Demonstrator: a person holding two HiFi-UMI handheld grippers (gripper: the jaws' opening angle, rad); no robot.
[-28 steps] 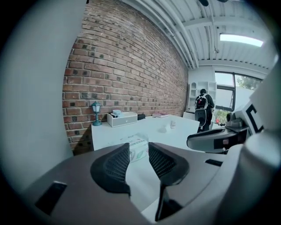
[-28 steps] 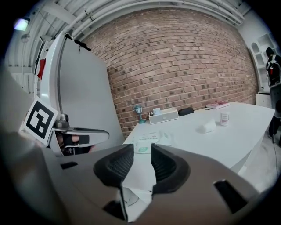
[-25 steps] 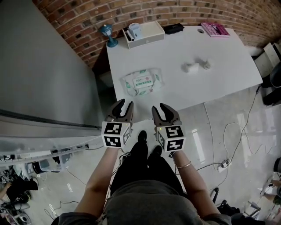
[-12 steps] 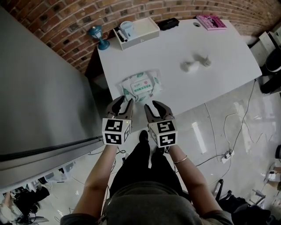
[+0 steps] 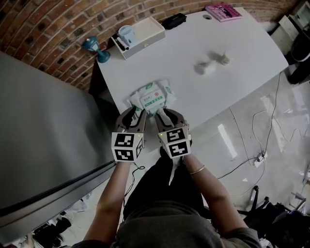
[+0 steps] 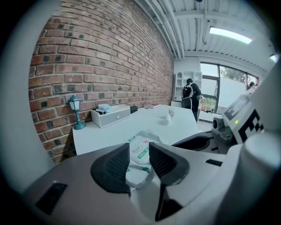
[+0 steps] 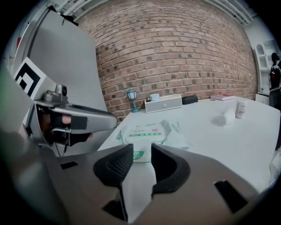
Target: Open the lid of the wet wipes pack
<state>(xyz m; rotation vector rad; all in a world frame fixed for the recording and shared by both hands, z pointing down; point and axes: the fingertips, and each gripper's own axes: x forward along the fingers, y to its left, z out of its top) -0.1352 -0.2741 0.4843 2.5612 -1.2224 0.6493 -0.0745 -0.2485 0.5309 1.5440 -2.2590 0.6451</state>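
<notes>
While the wet wipes pack (image 5: pixel 151 98) lies flat, lid (image 5: pixel 153 100) down, near the front corner of the white table (image 5: pixel 232 53), the left gripper (image 5: pixel 136 114) and the right gripper (image 5: pixel 169 115) hover side by side at its near edge. Each has its jaws a little apart, with nothing between them

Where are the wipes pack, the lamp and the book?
wipes pack (image 5: pixel 152 99), head view, on its label
lamp (image 5: pixel 90 45), head view, on its shade
book (image 5: pixel 223 11), head view, on its cover
</notes>
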